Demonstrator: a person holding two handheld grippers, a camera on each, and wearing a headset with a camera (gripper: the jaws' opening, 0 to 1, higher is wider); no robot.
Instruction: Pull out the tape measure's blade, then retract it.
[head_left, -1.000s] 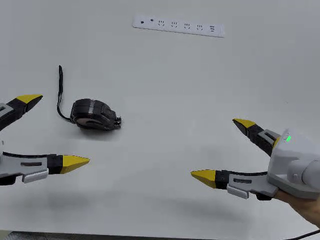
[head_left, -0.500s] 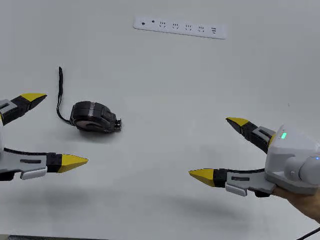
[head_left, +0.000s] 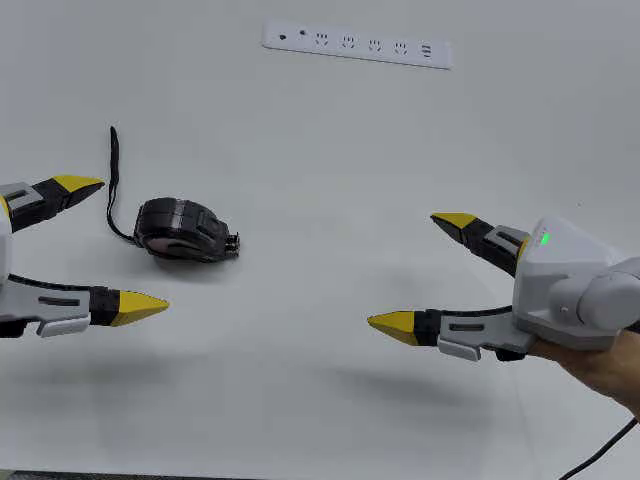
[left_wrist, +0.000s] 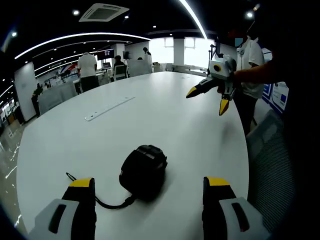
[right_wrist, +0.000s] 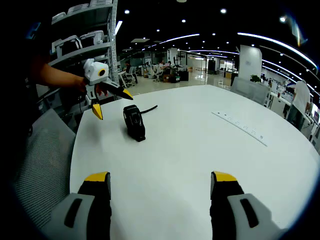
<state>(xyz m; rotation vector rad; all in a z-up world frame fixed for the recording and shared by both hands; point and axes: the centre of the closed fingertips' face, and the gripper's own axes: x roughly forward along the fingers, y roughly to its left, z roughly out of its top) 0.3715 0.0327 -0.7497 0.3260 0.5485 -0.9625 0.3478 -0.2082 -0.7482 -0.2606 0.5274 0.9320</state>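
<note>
Head view looks steeply down on the white table; both gripper views skim low across it, facing each other, sharing the tape measure.

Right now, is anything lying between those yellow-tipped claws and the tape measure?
Nothing visible. The tape measure lies on the white table just ahead of the open left gripper, and only tabletop separates it from the right gripper. The power strip lies well beyond.

Black tape measure on table.
Lies on its side, blade in, wrist strap trailing behind.
</note>
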